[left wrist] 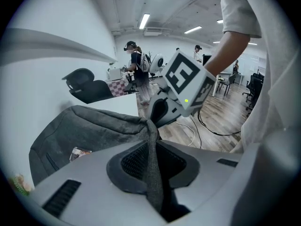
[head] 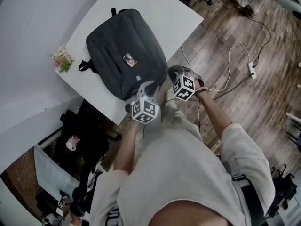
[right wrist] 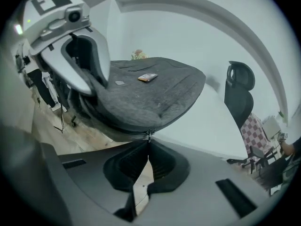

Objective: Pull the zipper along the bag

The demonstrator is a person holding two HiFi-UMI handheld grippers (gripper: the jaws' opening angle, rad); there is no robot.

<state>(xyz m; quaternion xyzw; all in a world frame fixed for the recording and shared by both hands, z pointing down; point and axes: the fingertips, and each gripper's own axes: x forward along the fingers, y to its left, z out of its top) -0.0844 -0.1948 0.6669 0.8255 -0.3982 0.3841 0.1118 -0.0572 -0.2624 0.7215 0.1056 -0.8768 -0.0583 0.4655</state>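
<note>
A dark grey backpack (head: 124,53) lies flat on the white table (head: 164,13), with a small printed tag (head: 129,59) on its front. Both grippers are at the bag's near edge. My left gripper (head: 145,87) is shut on a fold of the bag's grey fabric (left wrist: 150,140), which runs up between its pads. My right gripper (head: 173,73) is at the bag's near right corner. In the right gripper view its jaws (right wrist: 148,144) are closed on the small metal zipper pull (right wrist: 149,135) at the bag's (right wrist: 146,93) rim. The left gripper's body (right wrist: 77,55) looms just beside it.
A small bunch of flowers (head: 62,59) sits at the table's left edge. A black office chair (right wrist: 240,91) stands past the table. A white cable and power strip (head: 251,69) lie on the wooden floor at right. People (left wrist: 136,67) stand far off.
</note>
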